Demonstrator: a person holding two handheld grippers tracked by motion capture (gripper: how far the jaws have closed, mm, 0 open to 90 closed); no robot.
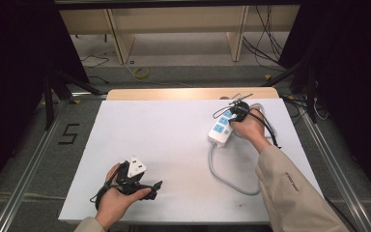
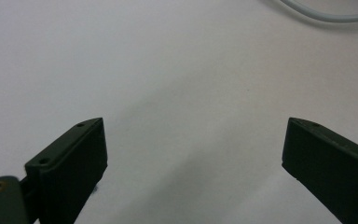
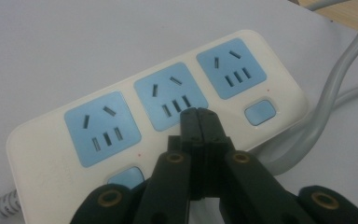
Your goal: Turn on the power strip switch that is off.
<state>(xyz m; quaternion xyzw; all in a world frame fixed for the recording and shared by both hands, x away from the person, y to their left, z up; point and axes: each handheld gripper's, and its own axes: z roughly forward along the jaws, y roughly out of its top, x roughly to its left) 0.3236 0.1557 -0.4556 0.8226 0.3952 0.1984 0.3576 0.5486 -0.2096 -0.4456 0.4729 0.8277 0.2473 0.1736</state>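
Right hand-held gripper (image 3: 199,116) over white, blue-socketed power strip (image 3: 121,112)

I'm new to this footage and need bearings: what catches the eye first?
A white power strip with blue sockets lies at the table's right, and the right tool, jaws shut, presses down at its middle socket. At the near left, the left tool hovers open over bare white table.
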